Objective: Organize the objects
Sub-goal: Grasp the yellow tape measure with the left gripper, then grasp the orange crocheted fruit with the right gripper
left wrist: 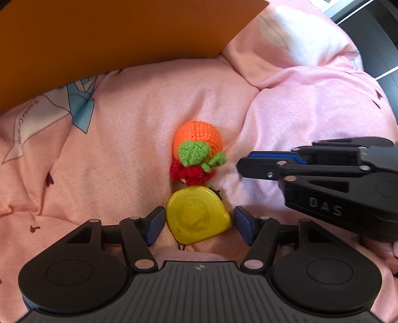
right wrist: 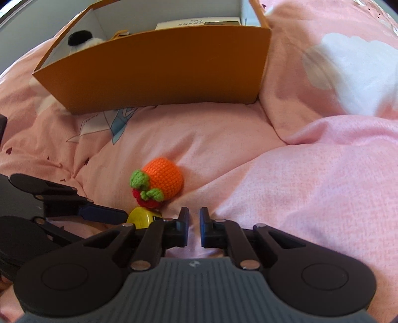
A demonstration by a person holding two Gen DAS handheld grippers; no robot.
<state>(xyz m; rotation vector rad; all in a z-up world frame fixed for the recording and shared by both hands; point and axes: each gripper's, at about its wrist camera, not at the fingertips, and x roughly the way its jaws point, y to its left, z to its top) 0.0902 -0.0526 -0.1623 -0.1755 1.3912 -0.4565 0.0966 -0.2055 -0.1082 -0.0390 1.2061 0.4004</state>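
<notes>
A yellow tape measure [left wrist: 196,215] lies on the pink quilt between the open jaws of my left gripper [left wrist: 199,224]; the pads stand close on both sides without clamping it. Just beyond it lies a crocheted orange fruit [left wrist: 197,139] with green leaves and a red part. My right gripper [right wrist: 194,228] is nearly shut and empty, hovering right of the fruit [right wrist: 163,177] and the tape measure [right wrist: 141,218]. It shows from the side in the left wrist view [left wrist: 242,166]. The left gripper's finger [right wrist: 99,212] shows in the right wrist view.
An open orange cardboard box [right wrist: 159,67] stands on the quilt behind the objects, holding a black-and-white plush [right wrist: 82,41] and a flat pale box [right wrist: 199,22]. The pink quilt [right wrist: 311,186] is bunched in folds at the right.
</notes>
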